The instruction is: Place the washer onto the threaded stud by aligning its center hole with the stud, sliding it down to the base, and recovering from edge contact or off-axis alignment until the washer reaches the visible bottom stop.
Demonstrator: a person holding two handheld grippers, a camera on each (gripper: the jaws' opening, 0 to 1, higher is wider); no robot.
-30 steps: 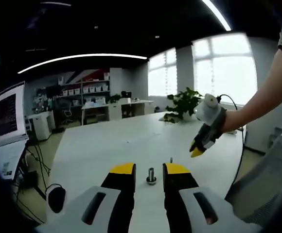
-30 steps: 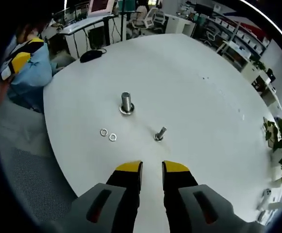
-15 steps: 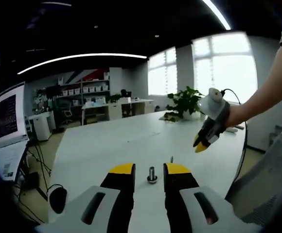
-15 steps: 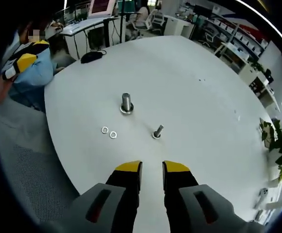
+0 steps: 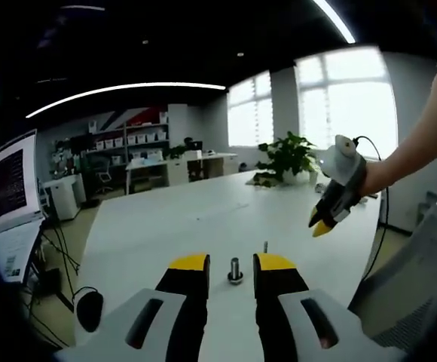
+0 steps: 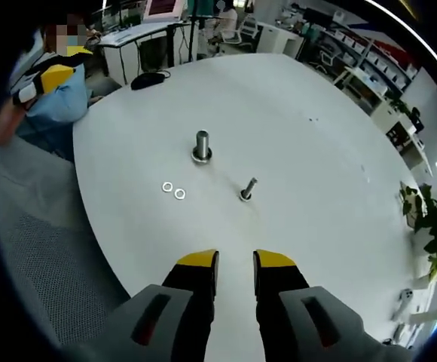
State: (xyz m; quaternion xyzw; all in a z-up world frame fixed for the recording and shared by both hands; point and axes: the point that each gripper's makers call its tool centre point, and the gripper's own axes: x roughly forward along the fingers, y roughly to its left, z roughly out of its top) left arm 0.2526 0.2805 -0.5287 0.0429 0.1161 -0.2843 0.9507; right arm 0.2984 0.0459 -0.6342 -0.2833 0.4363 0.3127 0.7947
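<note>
Two small washers [image 6: 173, 190] lie side by side on the white table [image 6: 301, 151]. A thick threaded stud [image 6: 202, 145] stands upright beyond them, and a thinner stud [image 6: 247, 188] stands to their right. My right gripper [image 6: 235, 262] is open and empty, held high above the near table edge. In the left gripper view, my left gripper [image 5: 231, 263] is open and low over the table, with the thick stud [image 5: 235, 270] seen between its jaws and the thin stud [image 5: 264, 246] behind. The right gripper [image 5: 331, 215] hangs in the air at the right of that view, its jaws' state unclear there.
A black mouse [image 5: 89, 308] lies near the table's left edge. Potted plants [image 5: 282, 160] stand at the far end. A monitor [image 5: 11, 181] is on the left. A mesh chair [image 6: 45, 249] sits by the table edge, near a person in blue [image 6: 49, 94].
My right gripper has risen and drawn back from the table, so the studs and washers look smaller. In the left gripper view it has drifted right and up. The left gripper has stayed still.
</note>
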